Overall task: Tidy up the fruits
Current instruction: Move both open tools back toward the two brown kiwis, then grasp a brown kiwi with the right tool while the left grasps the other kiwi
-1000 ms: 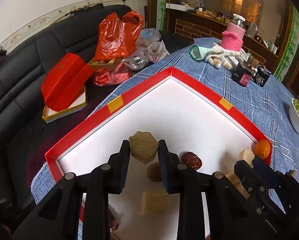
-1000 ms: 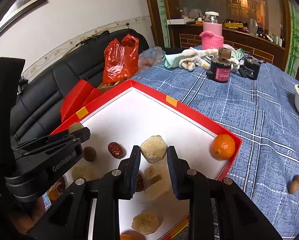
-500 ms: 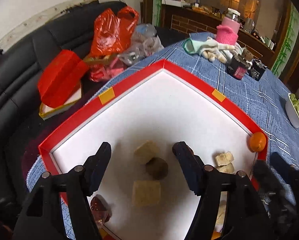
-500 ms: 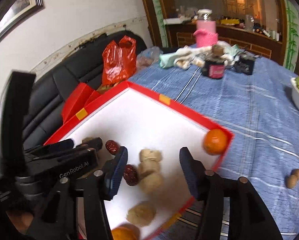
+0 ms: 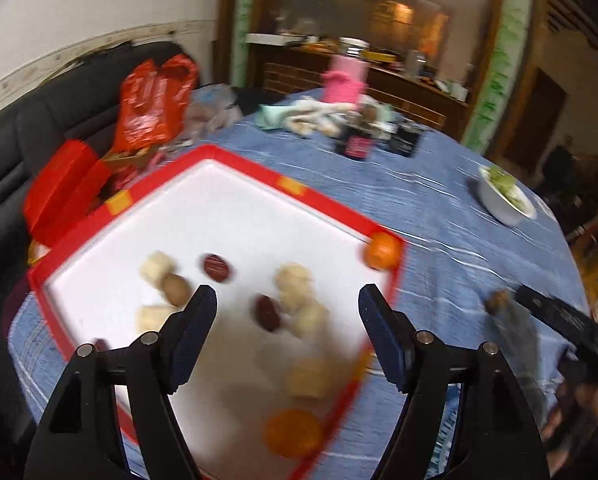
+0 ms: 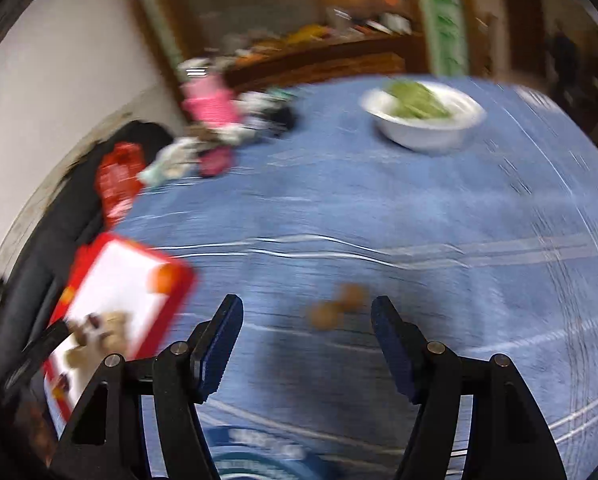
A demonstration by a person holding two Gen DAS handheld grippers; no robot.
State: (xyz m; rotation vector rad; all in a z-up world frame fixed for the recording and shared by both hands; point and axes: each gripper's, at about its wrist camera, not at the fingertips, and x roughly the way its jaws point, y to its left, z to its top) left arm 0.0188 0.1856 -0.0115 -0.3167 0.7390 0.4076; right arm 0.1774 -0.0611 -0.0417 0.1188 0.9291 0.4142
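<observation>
left tool [image 5: 287, 306] opening, empty | right tool [image 6: 307, 314] opening, empty | brown fruits [image 6: 337, 306] motion-blurred

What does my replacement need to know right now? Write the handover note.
Left gripper: jaws opening, nothing between them, over the red-rimmed tray.
Right gripper: jaws opening, empty, above the blue tablecloth, pointed at two small brown fruits.
In the tray: two oranges, red dates, pale blocks, a brown fruit.
Done: most pieces are in the tray.
Left: the two brown fruits lie outside it.
</observation>
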